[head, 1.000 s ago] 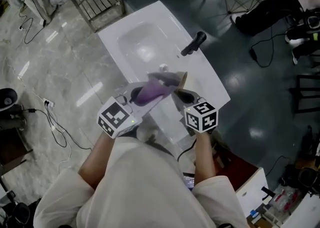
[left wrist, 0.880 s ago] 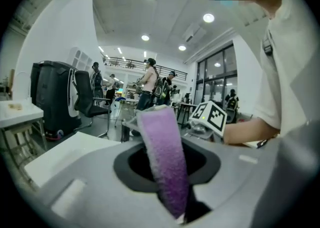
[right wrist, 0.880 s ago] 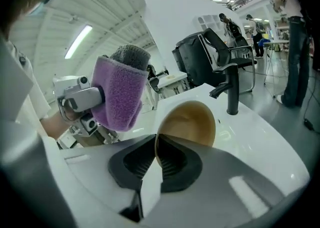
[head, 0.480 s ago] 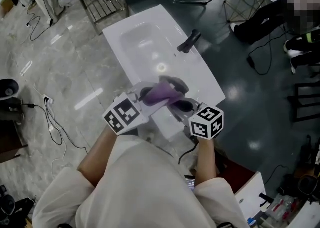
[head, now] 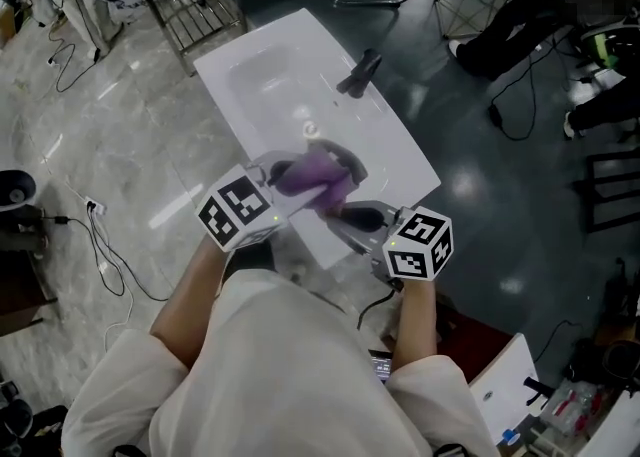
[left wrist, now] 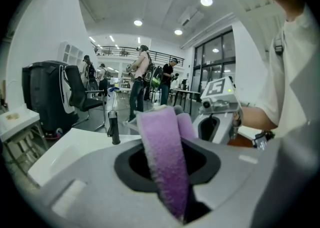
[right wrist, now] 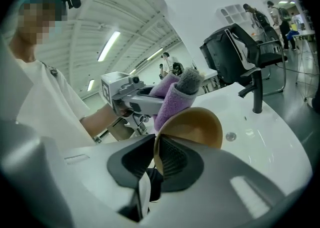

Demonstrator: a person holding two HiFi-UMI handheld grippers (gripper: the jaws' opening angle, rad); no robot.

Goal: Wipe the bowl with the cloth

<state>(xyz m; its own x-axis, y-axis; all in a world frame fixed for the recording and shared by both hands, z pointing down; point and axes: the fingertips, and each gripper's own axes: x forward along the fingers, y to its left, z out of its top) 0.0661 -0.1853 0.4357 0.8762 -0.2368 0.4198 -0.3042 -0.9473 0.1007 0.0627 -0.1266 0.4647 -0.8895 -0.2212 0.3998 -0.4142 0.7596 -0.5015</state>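
My left gripper [head: 285,185] is shut on a purple cloth [head: 312,175] with a grey backing and holds it up over the near end of the sink. In the left gripper view the cloth [left wrist: 162,157] runs up from between the jaws. My right gripper [head: 345,213] holds a tan bowl [right wrist: 197,124] by its rim. The jaws have just been opening a little, with the rim still between the pads. The cloth [right wrist: 172,100] lies against the bowl's far edge. In the head view the cloth hides the bowl.
A white sink [head: 260,75] with a black faucet [head: 358,73] and a drain [head: 308,129] lies below the grippers. A metal rack [head: 200,0] stands beyond it. Cables run over the floor at left. People and a black chair [left wrist: 80,100] stand in the background.
Both grippers have drawn back toward the person, the right one furthest. The cloth has bunched over the bowl, whose tan edge no longer shows in the head view.
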